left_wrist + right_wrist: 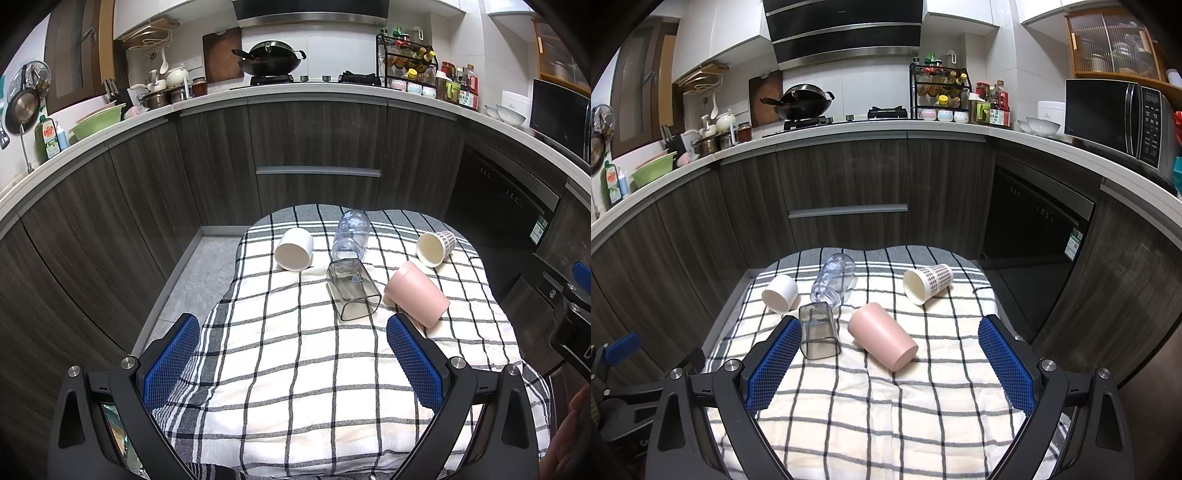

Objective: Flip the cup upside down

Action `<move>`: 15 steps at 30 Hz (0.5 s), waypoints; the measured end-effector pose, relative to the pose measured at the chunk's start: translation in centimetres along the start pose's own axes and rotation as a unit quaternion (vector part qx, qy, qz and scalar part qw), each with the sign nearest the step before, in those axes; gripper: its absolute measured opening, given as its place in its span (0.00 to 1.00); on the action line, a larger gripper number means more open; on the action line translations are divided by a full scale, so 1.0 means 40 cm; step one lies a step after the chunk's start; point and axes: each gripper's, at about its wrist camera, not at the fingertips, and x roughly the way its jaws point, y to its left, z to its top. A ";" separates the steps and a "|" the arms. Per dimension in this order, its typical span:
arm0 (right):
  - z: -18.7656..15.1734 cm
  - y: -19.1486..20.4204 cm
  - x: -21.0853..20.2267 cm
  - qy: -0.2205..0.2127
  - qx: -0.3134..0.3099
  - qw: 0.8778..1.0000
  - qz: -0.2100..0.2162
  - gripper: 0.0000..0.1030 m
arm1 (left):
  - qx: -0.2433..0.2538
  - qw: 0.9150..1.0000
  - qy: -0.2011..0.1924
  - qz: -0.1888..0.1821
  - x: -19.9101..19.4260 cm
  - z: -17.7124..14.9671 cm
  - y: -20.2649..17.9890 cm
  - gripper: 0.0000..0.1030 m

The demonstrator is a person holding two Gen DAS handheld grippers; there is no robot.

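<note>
Five cups are seen lying on their sides on the checked cloth (pixel 886 406) covering the table, all empty. The pink cup (pixel 882 336) is taken as landmark: it lies ahead of the right gripper (pixel 890 365), between its line of jaws, long axis slanting, mouth toward the near right. Left of it lies the grey square cup (pixel 818 330); beyond, a clear cup (pixel 834 282), white cup (pixel 780 293) and patterned cup (pixel 929 282). Both grippers are held spread and empty; the left gripper (pixel 291 362) stands farther off.

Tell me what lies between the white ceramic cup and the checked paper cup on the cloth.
Between the white ceramic cup and the checked paper cup lies a clear plastic bottle on its side. The right wrist view shows this best; the rest is bare checked cloth.
</note>
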 end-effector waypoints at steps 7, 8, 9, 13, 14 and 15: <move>0.003 -0.001 -0.003 0.001 0.001 1.000 0.000 0.94 | 0.001 1.000 -0.001 0.000 0.001 0.000 -0.002 1.00; 0.005 -0.002 -0.001 0.001 0.001 1.000 0.001 0.94 | 0.001 1.000 0.000 0.000 0.001 0.000 -0.003 1.00; 0.005 -0.002 -0.002 0.001 0.000 1.000 0.001 0.94 | 0.001 1.000 0.000 -0.001 0.001 0.001 -0.003 1.00; -0.006 0.000 0.007 0.001 0.002 1.000 0.000 0.94 | -0.002 1.000 0.003 -0.002 0.003 0.002 -0.001 1.00; -0.004 0.000 0.007 0.002 0.001 1.000 0.000 0.94 | -0.001 1.000 0.003 -0.001 0.003 0.002 -0.001 1.00; -0.003 0.000 0.006 0.002 0.001 1.000 0.001 0.94 | 0.000 1.000 0.002 -0.001 0.003 0.003 -0.001 1.00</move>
